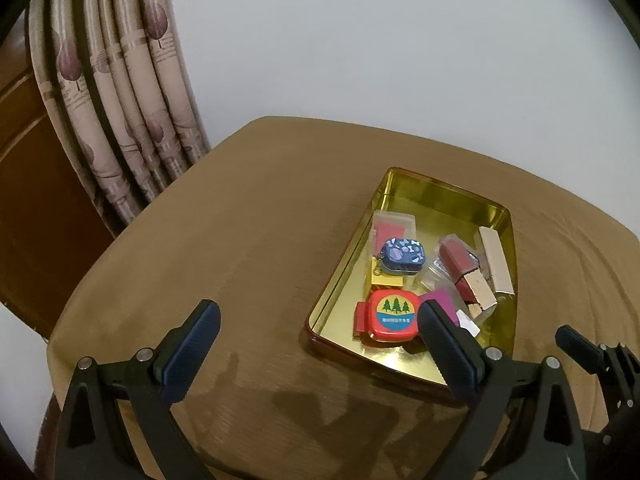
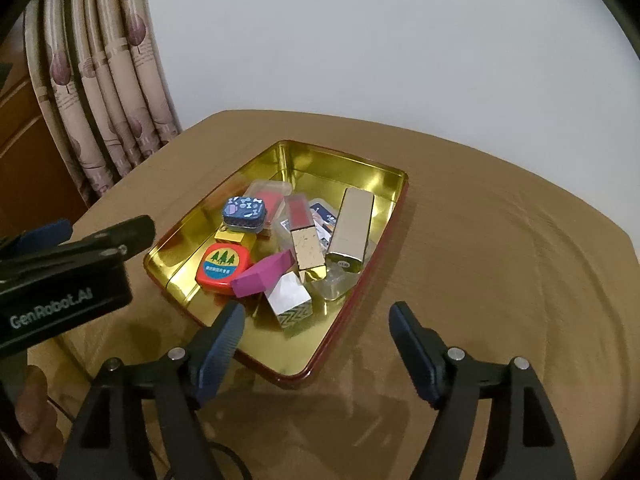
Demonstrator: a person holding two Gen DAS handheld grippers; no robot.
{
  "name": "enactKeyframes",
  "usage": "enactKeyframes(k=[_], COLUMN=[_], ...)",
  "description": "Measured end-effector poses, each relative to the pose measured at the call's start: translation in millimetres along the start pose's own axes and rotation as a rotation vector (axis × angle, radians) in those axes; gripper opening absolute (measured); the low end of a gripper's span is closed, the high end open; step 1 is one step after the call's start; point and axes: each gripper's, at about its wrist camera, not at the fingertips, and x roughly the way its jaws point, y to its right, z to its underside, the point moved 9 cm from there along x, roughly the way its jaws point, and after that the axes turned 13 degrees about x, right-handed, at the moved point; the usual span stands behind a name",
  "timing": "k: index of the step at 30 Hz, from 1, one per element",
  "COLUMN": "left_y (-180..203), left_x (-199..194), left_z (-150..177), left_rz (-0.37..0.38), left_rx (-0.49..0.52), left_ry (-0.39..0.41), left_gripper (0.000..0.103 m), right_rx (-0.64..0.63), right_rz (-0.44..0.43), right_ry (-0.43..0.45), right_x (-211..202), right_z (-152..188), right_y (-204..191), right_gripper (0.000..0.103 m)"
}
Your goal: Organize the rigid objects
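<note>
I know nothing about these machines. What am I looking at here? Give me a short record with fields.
surface: table under a tan cloth
container: gold tin tray, red outside, no lid on it
in the tray: red tape measure, blue patterned tin, magenta block, gold rectangular case, red lip gloss tube, and more
left gripper: open, holding nothing, near the tray's near edge
right gripper: open, holding nothing, over the tray's near corner
backdrop: white wall, patterned curtain

Both grippers: black plastic frames w/ 2 silver screws per side, ribbed blue pads (image 1: 191, 345), white "GenRobot.AI" lettering (image 2: 51, 309) on left gripper (image 1: 318, 346) body, bare-skinned hand (image 2: 34, 416).
</note>
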Motion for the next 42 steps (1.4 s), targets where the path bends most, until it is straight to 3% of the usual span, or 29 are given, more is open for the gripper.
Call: enactKeyframes(k=[42], left_y=[5], left_x=[-1], left_z=[3], left_rz=[0.001], left_rx=[0.029], left_ry=[-0.002], left_gripper=[0.098], right_rx=[-0.028], right_rz=[-0.021], right_ry=[-0.038], right_x=[4], right_z=[13], right_y=[-13], right_gripper=[0.078])
